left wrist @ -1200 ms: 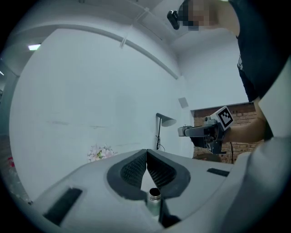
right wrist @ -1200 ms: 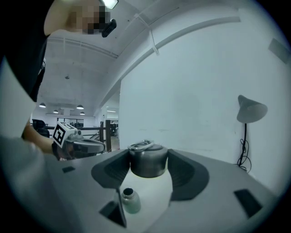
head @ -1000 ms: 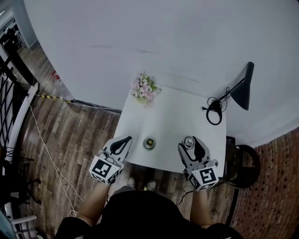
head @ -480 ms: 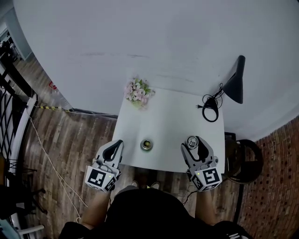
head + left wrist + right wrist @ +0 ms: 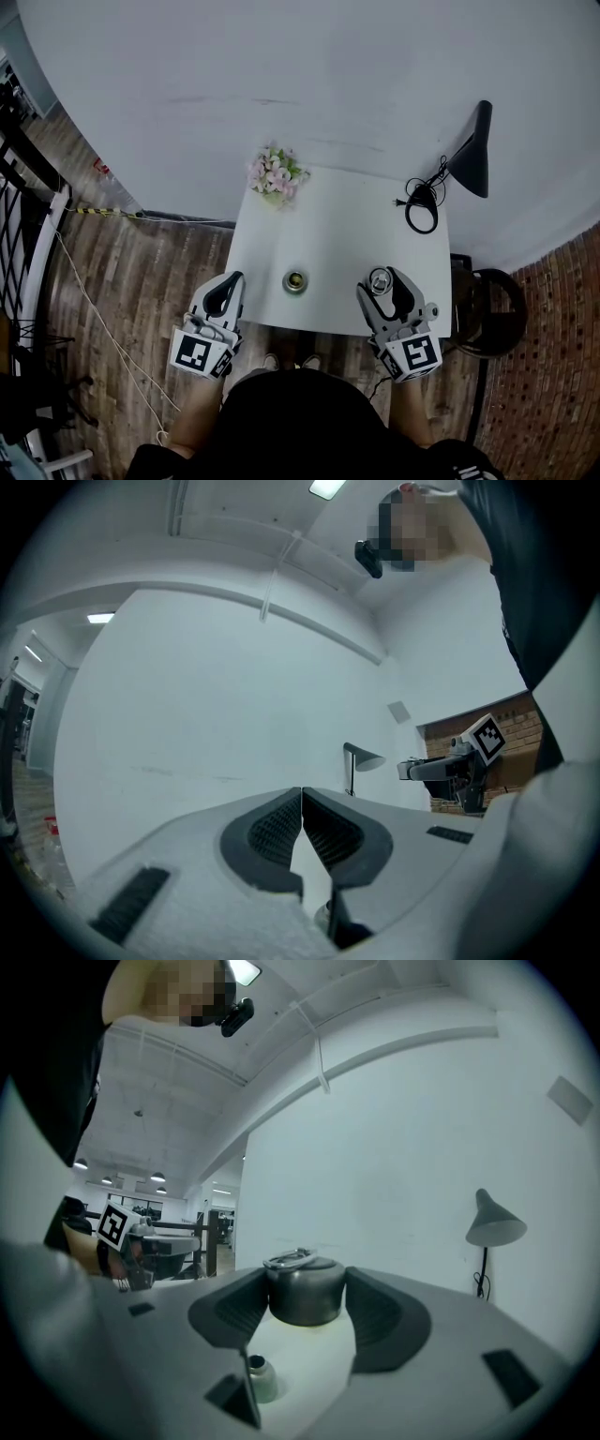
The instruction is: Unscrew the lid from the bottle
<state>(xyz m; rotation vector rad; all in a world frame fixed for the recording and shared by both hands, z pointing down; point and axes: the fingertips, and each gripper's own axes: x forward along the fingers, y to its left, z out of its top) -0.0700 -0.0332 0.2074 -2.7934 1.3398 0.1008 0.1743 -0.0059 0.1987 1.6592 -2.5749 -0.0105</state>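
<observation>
Right claw (image 5: 307, 1297) is clamping the metal lid (image 5: 302, 1283) by its sides, so the lid is already off. Bottle (image 5: 295, 280) is standing open on the table (image 5: 347, 234), just left of it. Left claw (image 5: 302, 801) is sitting closed and empty past the table's left edge, likely idle since nothing needs bracing.

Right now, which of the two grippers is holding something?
The right gripper: its jaws clamp the round metal lid. The left gripper has its jaws shut together with nothing between them.
</observation>
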